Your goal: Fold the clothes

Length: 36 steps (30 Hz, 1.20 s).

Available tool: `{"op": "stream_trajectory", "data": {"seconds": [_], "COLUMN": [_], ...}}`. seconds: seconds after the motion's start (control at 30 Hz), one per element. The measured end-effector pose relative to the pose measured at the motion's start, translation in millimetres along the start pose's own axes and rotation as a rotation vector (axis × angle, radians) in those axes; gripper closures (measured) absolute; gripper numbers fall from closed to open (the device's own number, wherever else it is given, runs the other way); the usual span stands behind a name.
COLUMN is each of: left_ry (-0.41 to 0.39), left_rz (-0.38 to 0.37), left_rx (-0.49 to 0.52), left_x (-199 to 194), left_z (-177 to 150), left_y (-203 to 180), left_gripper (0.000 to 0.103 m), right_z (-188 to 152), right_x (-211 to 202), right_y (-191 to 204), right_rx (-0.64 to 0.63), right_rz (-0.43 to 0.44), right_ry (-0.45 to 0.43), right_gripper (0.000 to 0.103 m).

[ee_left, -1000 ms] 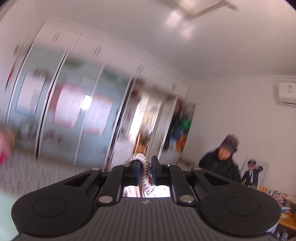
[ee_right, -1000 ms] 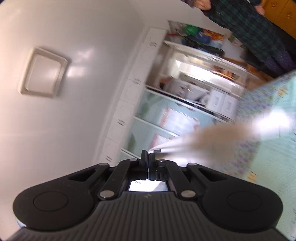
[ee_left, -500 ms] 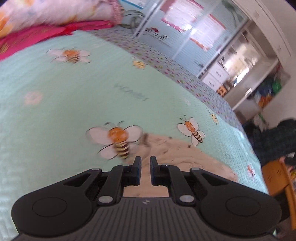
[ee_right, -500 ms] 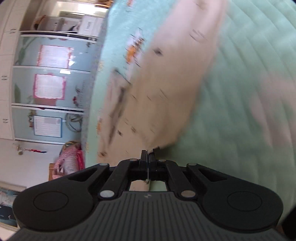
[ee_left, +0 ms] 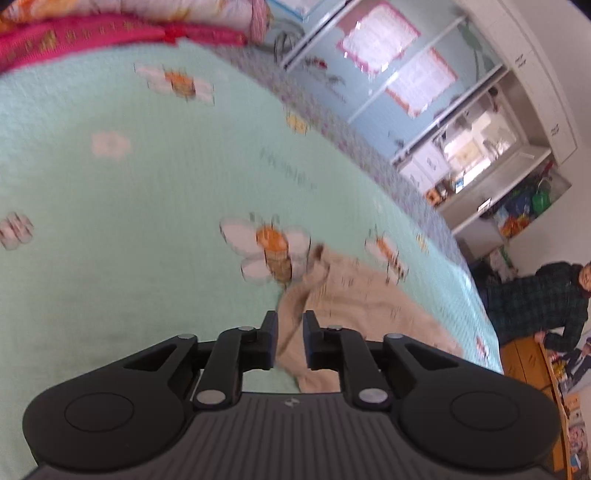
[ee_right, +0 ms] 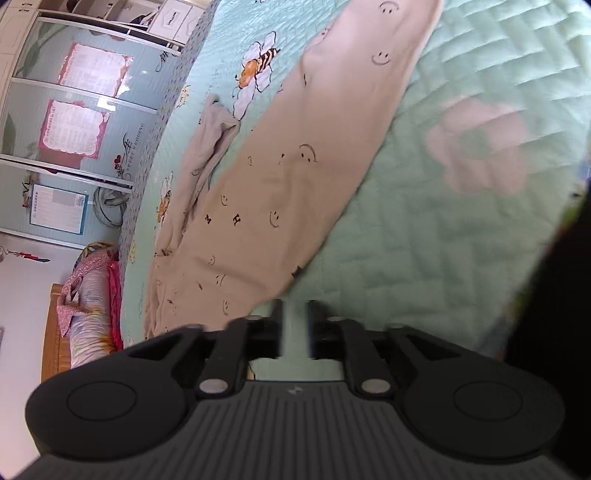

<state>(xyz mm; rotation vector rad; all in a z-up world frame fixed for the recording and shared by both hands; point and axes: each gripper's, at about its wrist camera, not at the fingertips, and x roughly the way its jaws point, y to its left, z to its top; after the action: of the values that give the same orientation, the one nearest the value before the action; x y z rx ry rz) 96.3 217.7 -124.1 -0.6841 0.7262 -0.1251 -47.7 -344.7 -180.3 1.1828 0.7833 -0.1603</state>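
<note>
Lying flat on the mint green bedspread (ee_right: 461, 229), the beige garment (ee_right: 280, 192) with little smiley faces and letters printed on it stretches in a long strip away from the right gripper (ee_right: 295, 314). Its near edge sits just ahead of that gripper's fingertips, and its right-hand edge runs pretty straight and clean up the quilt. The far side is messier: a bunched-up grey-beige flap (ee_right: 210, 144) is crumpled along that border, near the printed bee (ee_right: 258, 66). Right gripper's fingers are parted with nothing but bedspread showing in the gap, so it's holding nothing.

From the left wrist view, the left gripper (ee_left: 290, 332) is also spread apart, fingers hovering right over a rumpled edge of the garment (ee_left: 354, 306); cloth shows in the gap, but it isn't pinched. That edge runs up to a twisted corner just beside the big bee print (ee_left: 269, 251). This view is a bit motion-blurred, so the fine wrinkles are hard to read.

Room-wise, lots of bare quilt to the left of the garment in the left view, all the way up to the pink bedding (ee_left: 110, 33) piled at the head end. Right of the garment in the right view there's also plenty of quilt, with a faded pink flower print (ee_right: 480, 147). Past the bed's far edge are wardrobe doors (ee_left: 388, 74), and a person in a dark plaid shirt (ee_left: 535, 310) stands off to the side.
</note>
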Motion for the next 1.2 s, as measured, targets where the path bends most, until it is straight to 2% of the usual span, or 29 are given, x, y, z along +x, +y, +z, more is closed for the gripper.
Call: {"op": "stream_trajectory", "data": {"seconds": [0.1,0.23,0.33,0.4,0.43,0.47,0.5,0.57,0.63,0.73,0.8,0.9,0.97,1.03,1.1,1.2], "left_ry": [0.075,0.136,0.138,0.119,0.115,0.111,0.104,0.070,-0.013,-0.135,-0.182,-0.189,-0.168,-0.130,-0.147,-0.215], "left_rz": [-0.023,-0.048,-0.041,-0.052,-0.048,-0.044,-0.037,-0.008,0.019,0.013,0.030,0.080,0.136,0.158,0.155,0.198], "left_rx": [-0.031,-0.103,-0.175,-0.255,-0.275,-0.295,-0.306,-0.282,-0.243,-0.194,-0.155,-0.148,-0.168,-0.204,-0.205,-0.189], "left_x": [28,63,80,87,89,92,93,85,62,9,-24,-52,-56,-54,-61,-75], "left_z": [-20,-35,-40,-41,-40,-39,-38,-31,-26,-19,-19,-26,-33,-39,-42,-37], "left_y": [-4,-5,-2,7,10,14,16,13,10,6,7,22,36,50,51,44], "left_gripper": [0.085,0.066,0.065,0.069,0.075,0.094,0.098,0.099,0.100,0.100,0.100,0.100,0.100,0.099,0.097,0.097], "right_z": [-2,-2,0,-1,-1,-2,-3,-4,-4,-2,-1,-2,-3,-2,3,19], "right_x": [-14,-27,-25,-24,-23,-22,-21,-18,-19,-22,-24,-24,-22,-20,-17,-13], "right_y": [3,4,9,12,14,15,15,14,13,13,17,27,37,48,58,72], "right_rx": [-0.024,-0.017,-0.021,-0.023,-0.024,-0.025,-0.024,-0.017,-0.009,-0.008,-0.019,-0.044,-0.069,-0.090,-0.103,-0.132], "right_rz": [-0.013,0.001,0.011,0.020,0.024,0.028,0.029,0.022,0.020,0.031,0.049,0.098,0.129,0.149,0.159,0.162], "right_ry": [-0.015,-0.036,-0.033,-0.027,-0.023,-0.019,-0.016,-0.010,-0.010,-0.019,-0.022,-0.017,-0.010,-0.009,-0.022,-0.074], "right_gripper": [0.068,0.068,0.067,0.067,0.067,0.067,0.067,0.067,0.067,0.067,0.066,0.066,0.066,0.063,0.058,0.058]}}
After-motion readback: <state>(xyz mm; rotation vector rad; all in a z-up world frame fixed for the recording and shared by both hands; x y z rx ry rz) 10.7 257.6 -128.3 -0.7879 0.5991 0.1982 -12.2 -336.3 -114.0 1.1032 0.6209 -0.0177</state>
